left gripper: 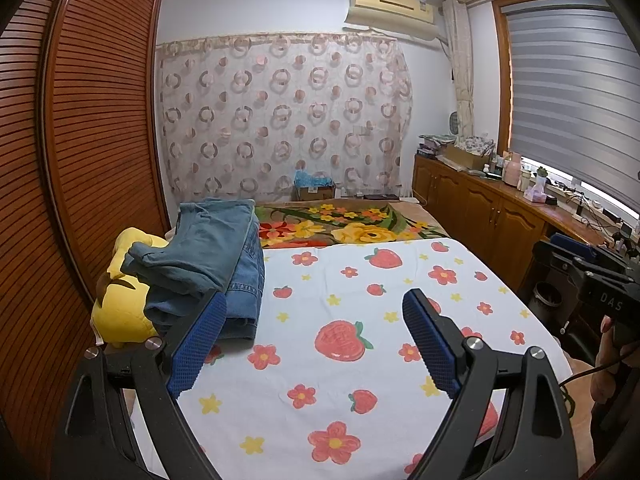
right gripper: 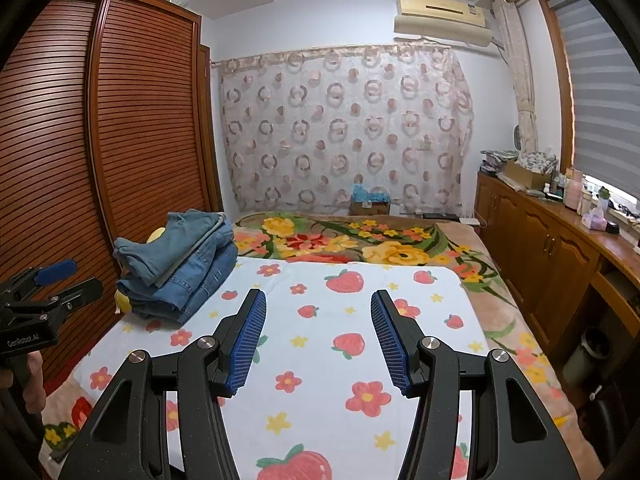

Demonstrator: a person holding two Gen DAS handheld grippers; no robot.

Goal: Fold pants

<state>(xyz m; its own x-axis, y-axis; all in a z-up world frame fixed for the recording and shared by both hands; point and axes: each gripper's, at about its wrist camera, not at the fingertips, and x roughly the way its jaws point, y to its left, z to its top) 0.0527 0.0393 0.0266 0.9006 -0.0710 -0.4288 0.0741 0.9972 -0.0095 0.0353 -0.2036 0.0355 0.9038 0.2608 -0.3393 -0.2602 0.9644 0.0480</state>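
Right at the bottom of both views you've got the claws. Left gripper has its blue pads spread really wide with nothing between them, just hanging over the sheet. Right gripper is parted too, a bit narrower, also empty. Each one shows up at the edge of the other's view, with a bit of the person's hand on the handle.

Under them is a white sheet printed with strawberries and little red and yellow flowers, lying pretty flat across the bed. Past it, toward the middle of the frame, a floral blanket in yellow, red and green covers the rest of the bed.

The pants are a stack of folded blue denim at the left edge of the sheet, mid-left of the frame, partly resting on something yellow and plush. Neither claw is touching them.

Left side is a big slatted wooden wardrobe. Right side has a row of low wooden cabinets with clutter on top, under a window with a grey striped blind. Back wall has a circle-patterned curtain, a cardboard box below it, and an air conditioner at upper right.
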